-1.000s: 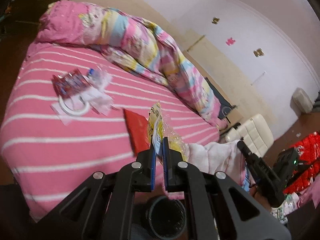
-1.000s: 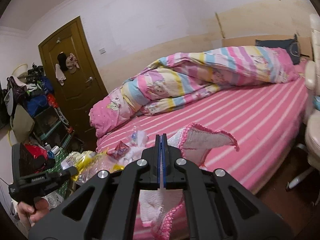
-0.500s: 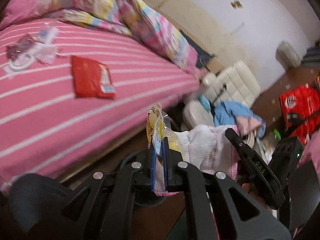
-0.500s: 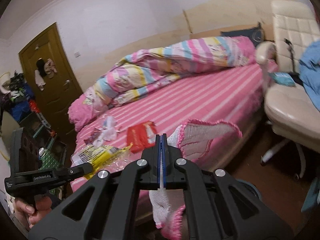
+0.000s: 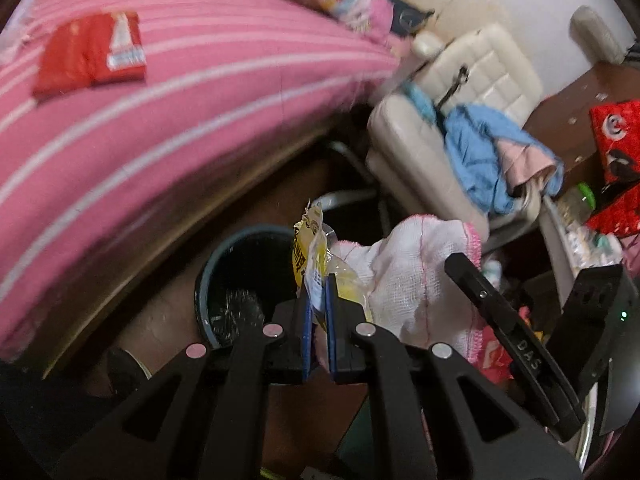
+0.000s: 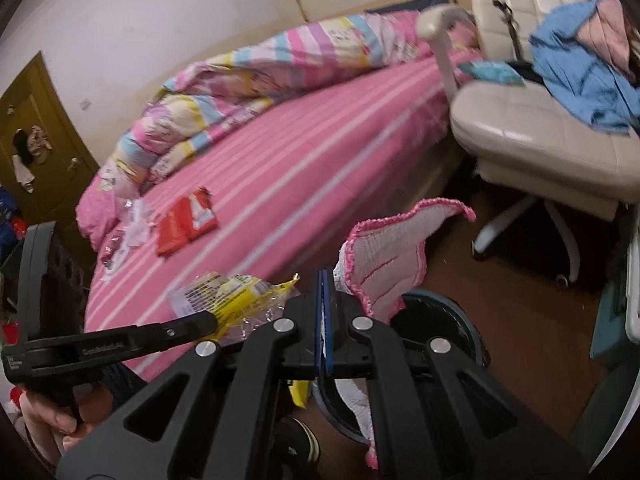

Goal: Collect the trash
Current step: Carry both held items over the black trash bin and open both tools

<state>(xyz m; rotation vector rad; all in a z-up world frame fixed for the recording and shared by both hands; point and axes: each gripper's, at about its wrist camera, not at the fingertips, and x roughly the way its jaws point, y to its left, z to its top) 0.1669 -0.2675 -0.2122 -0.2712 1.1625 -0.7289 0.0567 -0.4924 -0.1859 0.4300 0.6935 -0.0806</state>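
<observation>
Now that both have swung off the bed point(image 5: 168, 120) down over the bin point(image 5: 208, 276), left hand-held gripper point(image 5: 318, 300) pinches yellow wrapper point(image 5: 308, 256), right hand-held gripper point(image 6: 324, 308) pinches pink-edged cloth point(image 6: 392, 256); release looks next. Red packet point(image 5: 90, 54) remains near the bed's edge.

Bed point(image 5: 168, 128) blurry in the left wrist view, stripes smeared, far end cut off by the picture edge. Letters on the red packet point(image 5: 92, 54) too fuzzy to read. Inside of the dark bin point(image 5: 240, 276) mostly black, only something shiny at the bottom, not clear what. Bin point(image 6: 448, 320) half hidden behind the black gripper frame in the right wrist view. Lower part of the white cloth point(image 6: 384, 256) hidden behind the frame too. Small print on the yellow wrapper point(image 6: 224, 296) too tiny to read. Pile of clear scraps point(image 6: 132, 220) on the bed too small to tell apart. Chair point(image 6: 532, 128) cut off at the right edge.
</observation>
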